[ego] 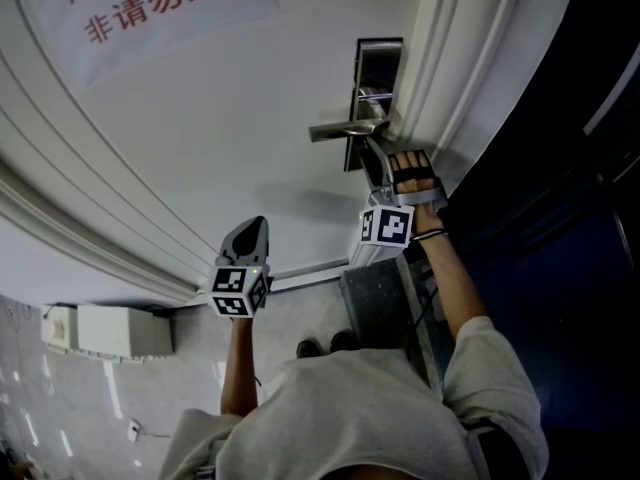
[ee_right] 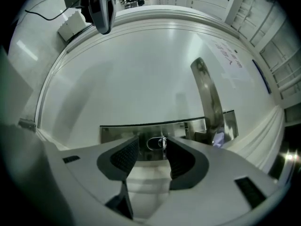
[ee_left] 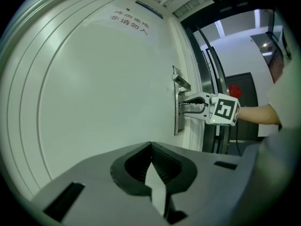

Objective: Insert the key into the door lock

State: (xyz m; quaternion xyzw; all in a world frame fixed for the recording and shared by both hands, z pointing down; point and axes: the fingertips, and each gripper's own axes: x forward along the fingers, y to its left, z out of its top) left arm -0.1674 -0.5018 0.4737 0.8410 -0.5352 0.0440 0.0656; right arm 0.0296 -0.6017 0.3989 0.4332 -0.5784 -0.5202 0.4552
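At the lock plate (ee_right: 120, 132) on the white door (ego: 200, 148), we find the key (ee_right: 163, 142) seated in the keyhole. Its bow stands out from the metal, just beside the base of the lever handle (ee_right: 209, 95). We record the right gripper (ee_right: 149, 150) held up to the lock and released. Its jaws stand apart on either side of the key, with an open gap to the left-hand pad. The key lies close to the right-hand pad, and we cannot confirm contact there. We note the left gripper (ee_left: 151, 145) clenched on nothing, its jaw tips meeting, facing the door and well apart from the lock. A paper sign (ego: 150, 8) with red characters is fixed high on the door.
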